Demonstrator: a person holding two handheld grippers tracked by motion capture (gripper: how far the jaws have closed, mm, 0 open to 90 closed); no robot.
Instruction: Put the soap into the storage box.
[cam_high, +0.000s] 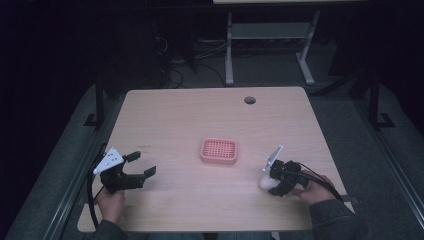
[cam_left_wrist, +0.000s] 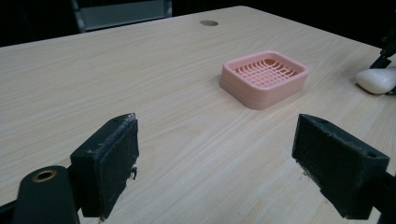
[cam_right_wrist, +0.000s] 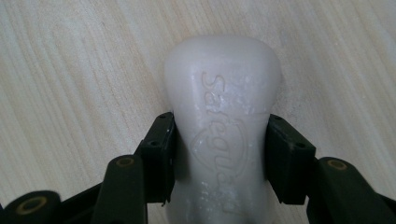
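A white bar of soap (cam_right_wrist: 223, 93) with raised lettering lies on the wooden table (cam_right_wrist: 70, 70), and my right gripper (cam_right_wrist: 219, 135) is shut on it, a black pad pressing each long side. In the high view the soap (cam_high: 263, 182) sits at the front right, in my right gripper (cam_high: 272, 180). A pink slotted soap dish (cam_high: 218, 161) stands at the table's middle, left of the soap. At the front left my left gripper (cam_high: 142, 165) is open and holds nothing. Its view looks between its wide-apart pads (cam_left_wrist: 107, 163) at the dish (cam_left_wrist: 261, 95) and the soap (cam_left_wrist: 377, 80) beyond.
A round cable hole (cam_high: 249, 100) is in the table's far side. Behind the table stands the metal frame of another desk (cam_high: 229, 50) on a dark floor. Bare wood lies between the dish and both grippers.
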